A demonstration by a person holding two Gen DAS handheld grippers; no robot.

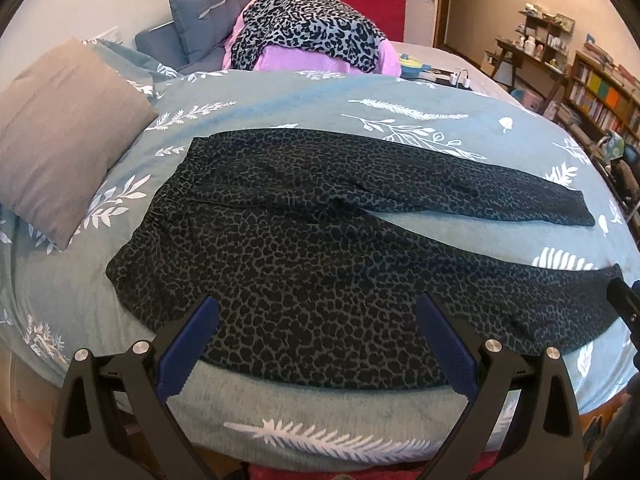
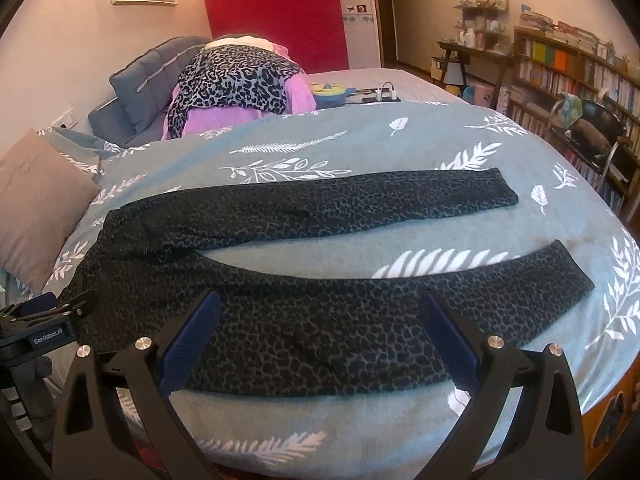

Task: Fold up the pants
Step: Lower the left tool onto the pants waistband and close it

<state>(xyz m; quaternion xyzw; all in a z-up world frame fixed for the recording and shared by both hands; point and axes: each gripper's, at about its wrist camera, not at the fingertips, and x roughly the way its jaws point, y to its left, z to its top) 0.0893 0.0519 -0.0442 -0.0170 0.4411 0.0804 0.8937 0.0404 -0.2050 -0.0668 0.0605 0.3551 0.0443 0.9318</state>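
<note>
I have the pants [image 1: 304, 248] spread flat on the bed [image 1: 320, 96], lying along its near edge, waistband toward the left side by the grey pillow [image 1: 60, 136] and both legs running out to the right. The legs are parted in a narrow V, the far one ending short of the bed's right edge and the near one lying just in from the near edge. My left gripper [image 1: 316, 344] hovers over the seat and upper thigh with its fingers wide apart and nothing between them; my right gripper [image 2: 320, 340] hangs over the near leg further along, likewise spread and empty. No fold is made yet, so I judge this to be the start: the first fold, laying one leg over the other. For that I would bring both grippers down onto the near edge of the near leg, one near the hip and one toward the cuff, pinch only that layer and not the bed cover under it, then carry it across to meet the far leg. The piled clothes [image 2: 236, 80] at the far side sit well apart.
</note>
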